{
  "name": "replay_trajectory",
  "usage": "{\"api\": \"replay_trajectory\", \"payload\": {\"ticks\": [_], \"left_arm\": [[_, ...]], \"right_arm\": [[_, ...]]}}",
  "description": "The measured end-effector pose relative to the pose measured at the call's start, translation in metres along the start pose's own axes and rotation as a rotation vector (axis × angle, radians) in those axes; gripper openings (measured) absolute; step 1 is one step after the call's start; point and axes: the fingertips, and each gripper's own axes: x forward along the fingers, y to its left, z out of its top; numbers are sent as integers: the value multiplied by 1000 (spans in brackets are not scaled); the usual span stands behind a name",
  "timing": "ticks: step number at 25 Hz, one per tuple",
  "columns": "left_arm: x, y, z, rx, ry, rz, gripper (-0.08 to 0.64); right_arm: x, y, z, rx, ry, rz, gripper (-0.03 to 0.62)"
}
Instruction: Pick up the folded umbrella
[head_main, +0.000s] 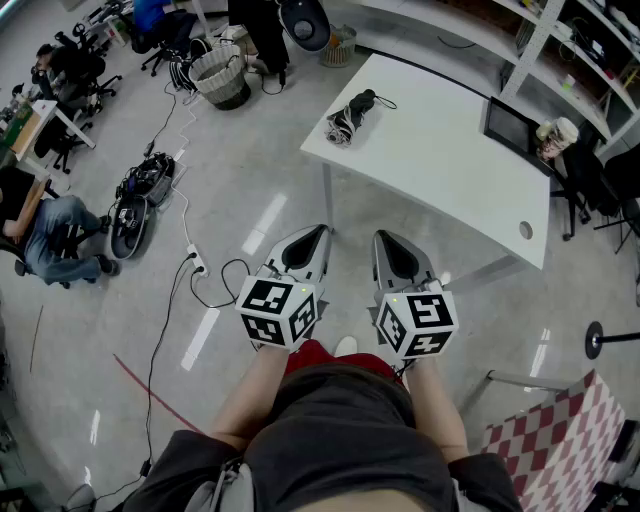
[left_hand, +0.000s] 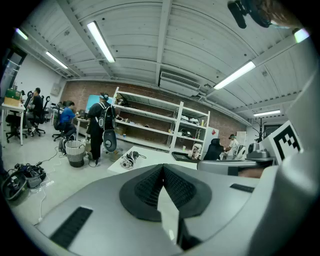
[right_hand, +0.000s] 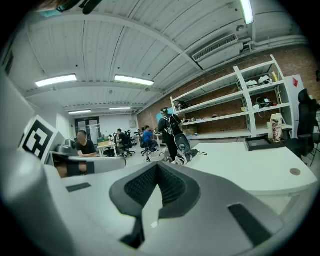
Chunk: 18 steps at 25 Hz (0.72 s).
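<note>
The folded umbrella, black with a pale patterned canopy, lies on the far left corner of a white table. Both grippers hang side by side in front of the table, short of its near edge and well away from the umbrella. My left gripper has its jaws pressed together with nothing between them, and my right gripper is shut and empty too. In the left gripper view the umbrella shows past the closed jaws. In the right gripper view the umbrella lies beyond the closed jaws.
A black tray and a paper cup sit at the table's far right. A wicker basket, bags and cables lie on the floor at left. Seated people work at the left. A checked chair stands at lower right.
</note>
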Motion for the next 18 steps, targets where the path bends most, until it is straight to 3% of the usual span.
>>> {"api": "replay_trajectory", "payload": {"ticks": [18], "left_arm": [[15, -11, 5, 27, -5, 12, 14]], "right_arm": [[0, -16, 2, -26, 22, -18, 18]]}}
